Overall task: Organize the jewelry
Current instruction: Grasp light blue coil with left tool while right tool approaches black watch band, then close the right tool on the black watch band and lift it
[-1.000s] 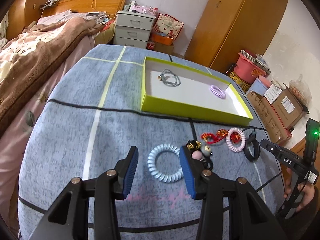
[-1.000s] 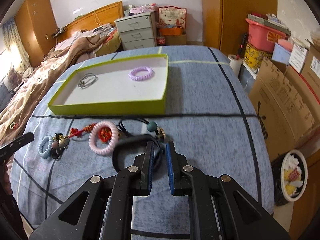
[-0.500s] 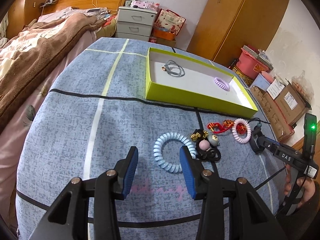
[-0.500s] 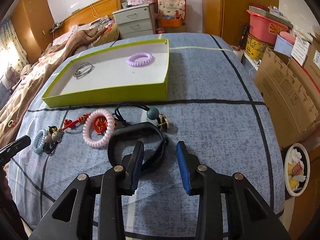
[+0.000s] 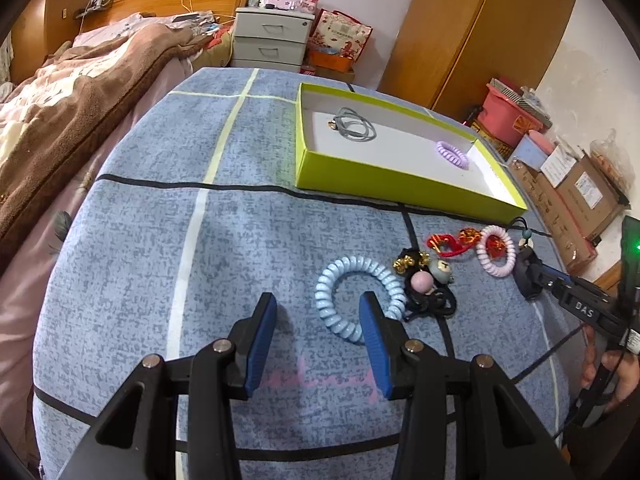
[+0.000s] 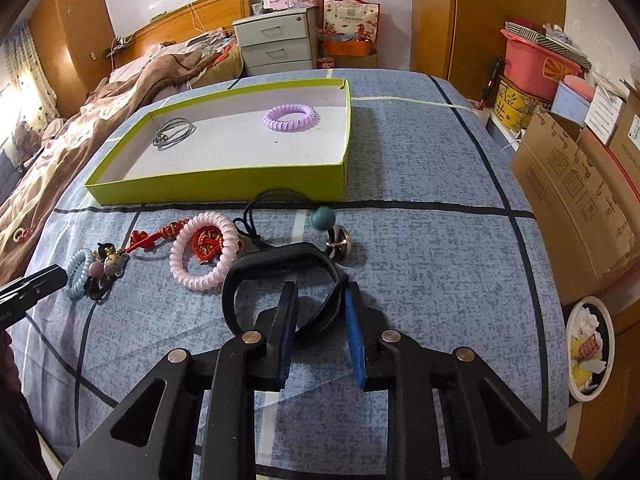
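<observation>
Bare blanket (image 6: 420, 184) right of the green tray (image 6: 224, 190); jewelry cluster (image 6: 200, 246) crowds its front wall

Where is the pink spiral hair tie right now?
In the right wrist view the pink spiral hair tie lies left of centre on the blue bedspread, around a red knot charm, beside the black band.

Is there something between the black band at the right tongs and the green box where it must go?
Yes. The black cord necklace with its teal bead and gold bell lies on the bedcover between the black band and the near wall of the green box. Lifted over them, the way looks free.
</observation>
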`<state>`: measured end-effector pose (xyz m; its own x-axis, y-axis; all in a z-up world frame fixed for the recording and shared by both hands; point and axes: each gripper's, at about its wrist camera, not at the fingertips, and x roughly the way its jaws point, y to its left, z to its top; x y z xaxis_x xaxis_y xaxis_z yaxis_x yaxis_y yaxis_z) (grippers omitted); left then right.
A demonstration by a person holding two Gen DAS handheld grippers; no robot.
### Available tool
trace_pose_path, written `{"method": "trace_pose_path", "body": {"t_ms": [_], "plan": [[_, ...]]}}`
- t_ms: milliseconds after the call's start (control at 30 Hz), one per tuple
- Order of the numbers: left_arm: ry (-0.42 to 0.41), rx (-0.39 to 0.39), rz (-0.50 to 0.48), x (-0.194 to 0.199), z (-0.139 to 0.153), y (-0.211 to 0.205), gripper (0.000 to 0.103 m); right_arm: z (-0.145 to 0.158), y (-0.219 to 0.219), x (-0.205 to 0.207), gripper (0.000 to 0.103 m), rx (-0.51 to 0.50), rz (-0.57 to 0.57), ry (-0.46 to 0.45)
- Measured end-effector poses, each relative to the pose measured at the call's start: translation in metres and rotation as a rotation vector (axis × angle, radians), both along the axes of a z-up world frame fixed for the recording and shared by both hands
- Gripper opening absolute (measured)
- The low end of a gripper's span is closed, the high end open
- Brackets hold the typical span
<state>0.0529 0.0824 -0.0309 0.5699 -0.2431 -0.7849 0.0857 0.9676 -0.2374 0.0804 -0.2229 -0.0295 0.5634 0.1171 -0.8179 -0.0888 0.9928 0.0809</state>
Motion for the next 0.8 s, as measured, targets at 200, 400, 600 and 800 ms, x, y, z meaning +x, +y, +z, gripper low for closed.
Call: {"method": "trace_pose_path", "body": {"t_ms": [200, 400, 600, 800], "plan": [[-0.001, 0.024, -0.016, 0.001, -0.001, -0.005, 0.045, 0.002, -0.001, -0.002, 0.017, 0.002, -0.003, -0.006], [-0.009, 0.141, -0.047, 0.001, 0.000, -0.020, 0.044, 0.005, -0.003, -0.006, 0.015, 0.012, -0.017, -0.022], [-0.011, 0.173, -0.039, 0.004, 0.000, -0.020, 0.020, 0.006, -0.006, -0.008, 0.015, 0.022, -0.021, -0.028], [-0.016, 0.156, -0.032, 0.005, 0.000, -0.015, 0.010, 0.007, -0.007, -0.011, 0.015, 0.030, -0.024, -0.035]]}}
